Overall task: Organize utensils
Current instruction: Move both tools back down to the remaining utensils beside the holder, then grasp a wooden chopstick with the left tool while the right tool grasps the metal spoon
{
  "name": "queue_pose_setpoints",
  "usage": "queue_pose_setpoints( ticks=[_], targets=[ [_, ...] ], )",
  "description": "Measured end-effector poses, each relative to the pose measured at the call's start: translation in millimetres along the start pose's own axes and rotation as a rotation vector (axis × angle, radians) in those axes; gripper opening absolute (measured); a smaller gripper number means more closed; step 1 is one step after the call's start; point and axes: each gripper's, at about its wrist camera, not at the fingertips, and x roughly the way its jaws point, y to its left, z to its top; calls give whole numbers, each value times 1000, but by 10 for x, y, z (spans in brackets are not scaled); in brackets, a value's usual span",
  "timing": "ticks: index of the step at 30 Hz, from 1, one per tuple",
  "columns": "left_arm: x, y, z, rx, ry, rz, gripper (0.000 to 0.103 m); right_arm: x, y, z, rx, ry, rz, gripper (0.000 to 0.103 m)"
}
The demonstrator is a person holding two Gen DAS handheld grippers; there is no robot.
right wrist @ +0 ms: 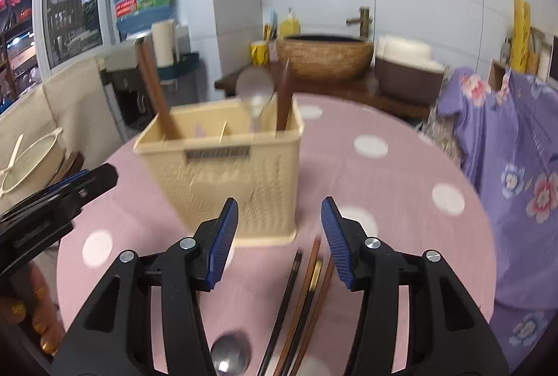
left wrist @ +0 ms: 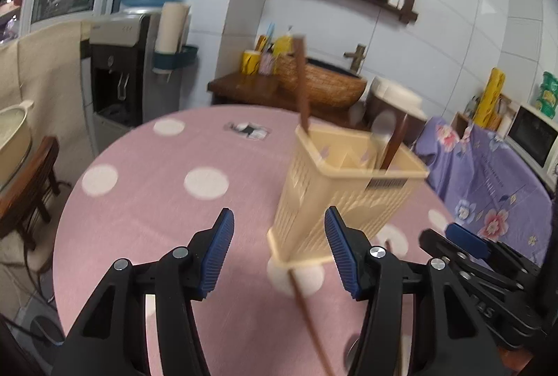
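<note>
A cream plastic utensil basket (left wrist: 334, 194) (right wrist: 230, 174) stands on the pink dotted table (left wrist: 146, 222) (right wrist: 401, 201). It holds two brown wooden-handled utensils (right wrist: 155, 93) and a pale spoon (right wrist: 256, 90). Several chopsticks (right wrist: 303, 302) and a metal spoon (right wrist: 230, 355) lie on the table in front of the basket, between my right gripper's fingers. My left gripper (left wrist: 279, 254) is open and empty, just short of the basket. My right gripper (right wrist: 279, 243) is open and empty above the chopsticks. One brown chopstick (left wrist: 310, 320) shows in the left wrist view.
A water dispenser (left wrist: 118, 69) stands beyond the table on the left. A wooden stand with a woven basin (right wrist: 324, 55) is behind. Purple floral cloth (right wrist: 516, 167) covers furniture at the right. A wooden chair with a cream pot (left wrist: 14, 139) is at the left.
</note>
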Motion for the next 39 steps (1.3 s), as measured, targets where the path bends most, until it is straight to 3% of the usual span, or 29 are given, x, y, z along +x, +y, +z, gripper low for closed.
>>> queue_pose_setpoints(
  ticks=[7, 12, 21, 24, 35, 39],
  targets=[
    [31, 248, -510, -34, 103, 78, 54, 5, 251, -734, -22, 118, 6, 49],
    [-48, 276, -697, -9, 112, 109, 54, 113, 356, -969, -22, 174, -1, 49],
    [-96, 308, -801, -5, 127, 101, 55, 244, 433, -1092, -35, 220, -31, 48],
    [-91, 317, -805, -10, 129, 96, 55, 300, 426, -1103, -34, 243, -32, 43],
    [44, 226, -806, 16, 166, 74, 55, 313, 415, -1109, -41, 229, -36, 39],
    [171, 105, -740, 44, 195, 32, 55, 294, 378, -1113, -28, 223, -13, 38]
  ],
)
